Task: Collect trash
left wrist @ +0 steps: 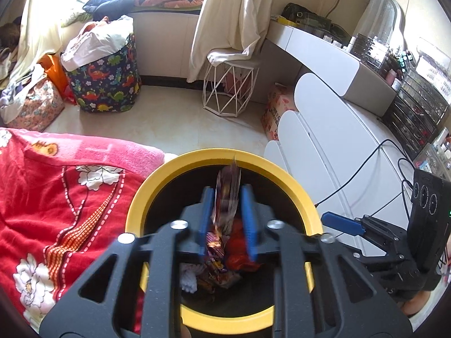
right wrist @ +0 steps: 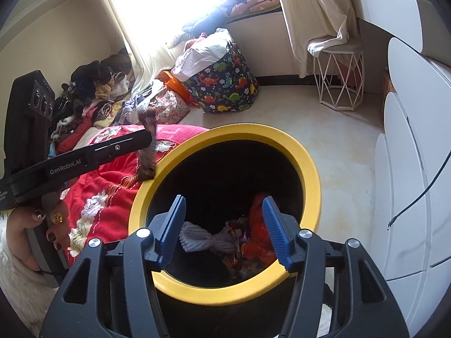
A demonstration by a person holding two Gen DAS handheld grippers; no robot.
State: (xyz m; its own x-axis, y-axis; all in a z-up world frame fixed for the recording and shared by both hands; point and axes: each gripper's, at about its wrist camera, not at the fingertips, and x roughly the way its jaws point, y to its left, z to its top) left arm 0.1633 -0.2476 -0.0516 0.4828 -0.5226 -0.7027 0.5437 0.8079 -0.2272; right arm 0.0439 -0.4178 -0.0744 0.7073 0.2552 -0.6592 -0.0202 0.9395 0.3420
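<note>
Left wrist view: left gripper (left wrist: 227,187) poised above the yellow-rimmed bin (left wrist: 197,156), jaws narrowly parted. Snack wrapper (left wrist: 225,205) upright between the blue pads, blurred, and seemingly loose rather than pinched, though hard to tell for sure. Below it, inside the bin, a red wrapper (left wrist: 239,239) and other foil scraps already collected. Red floral blanket (left wrist: 56,197) just beside the bin, with no litter picked out on it.

Right wrist view: right gripper (right wrist: 222,205) over the same bin, jaws wide and holding nothing. White twisted paper (right wrist: 197,236) lying at the bottom among the wrappers. Snack wrapper seen hanging at the left gripper's tip, over the near rim rather than the middle.

Judged well along: several pieces binned, one at the point of dropping in. Left to do: landing that wrapper inside, then checking the floor for more.
</note>
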